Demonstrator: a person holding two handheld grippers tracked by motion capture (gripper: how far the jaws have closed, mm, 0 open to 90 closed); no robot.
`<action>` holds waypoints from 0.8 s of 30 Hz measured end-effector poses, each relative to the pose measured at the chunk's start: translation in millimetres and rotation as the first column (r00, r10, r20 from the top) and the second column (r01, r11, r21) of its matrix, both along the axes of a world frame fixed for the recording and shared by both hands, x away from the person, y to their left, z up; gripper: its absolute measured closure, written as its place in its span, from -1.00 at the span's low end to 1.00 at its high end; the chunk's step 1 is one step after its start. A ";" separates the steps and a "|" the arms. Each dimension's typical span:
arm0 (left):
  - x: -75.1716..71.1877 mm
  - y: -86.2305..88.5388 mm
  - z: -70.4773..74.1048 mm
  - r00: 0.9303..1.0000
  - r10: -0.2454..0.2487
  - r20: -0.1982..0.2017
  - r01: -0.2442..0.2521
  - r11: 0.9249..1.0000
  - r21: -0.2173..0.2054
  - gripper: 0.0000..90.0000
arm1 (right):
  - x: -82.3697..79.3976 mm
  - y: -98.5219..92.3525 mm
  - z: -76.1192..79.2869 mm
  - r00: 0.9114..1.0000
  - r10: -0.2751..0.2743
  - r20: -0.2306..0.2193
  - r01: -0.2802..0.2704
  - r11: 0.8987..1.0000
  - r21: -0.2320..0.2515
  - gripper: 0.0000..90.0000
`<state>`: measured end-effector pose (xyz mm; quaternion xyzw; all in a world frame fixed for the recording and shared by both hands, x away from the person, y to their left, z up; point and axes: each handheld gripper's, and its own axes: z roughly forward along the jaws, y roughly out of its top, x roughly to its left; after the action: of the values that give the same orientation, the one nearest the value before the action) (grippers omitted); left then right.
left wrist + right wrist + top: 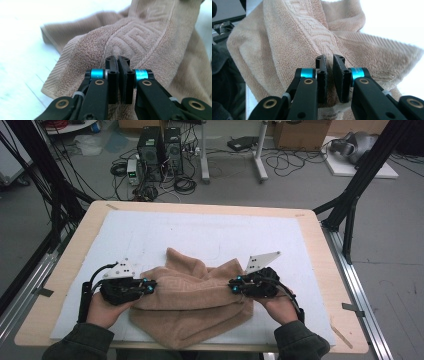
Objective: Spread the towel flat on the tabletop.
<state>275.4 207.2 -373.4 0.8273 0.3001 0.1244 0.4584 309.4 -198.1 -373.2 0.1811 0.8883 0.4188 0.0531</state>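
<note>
A tan towel [190,302] with a raised key-pattern border lies bunched on the white mat [200,230], its near part folded over. My left gripper [150,286] meets the towel's left side and my right gripper [232,287] its right side, the tips pointing toward each other. In the left gripper view the left gripper [118,63] has its jaws pressed together on a fold of the towel [140,37]. In the right gripper view the right gripper [329,63] pinches a ridge of the towel [287,40], with only a narrow slit between its pads.
The mat covers most of a wooden table [75,245]. Black frame posts [350,210] stand at both sides. On the floor beyond the far edge are computer towers [160,150], tangled cables and a cardboard box [300,132].
</note>
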 end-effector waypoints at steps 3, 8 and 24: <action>0.0 0.7 8.6 0.999 0.011 0.033 -0.010 1.000 -0.022 0.92 | -0.3 -3.8 5.0 1.000 -0.009 0.011 0.009 1.000 0.014 0.82; -1.2 -0.2 16.7 0.998 0.021 0.065 -0.019 0.999 -0.038 0.92 | -2.3 -8.6 13.1 1.000 -0.012 0.022 0.011 0.999 0.048 0.82; -3.2 1.2 -31.4 0.998 -0.016 -0.064 0.020 0.998 0.059 0.91 | 4.8 -7.7 -29.7 0.990 -0.013 -0.141 0.011 1.000 -0.012 0.34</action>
<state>272.2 208.4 -404.9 0.8467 0.3031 0.1030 0.4250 314.1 -205.9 -402.9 0.2152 0.8910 0.3998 -0.0063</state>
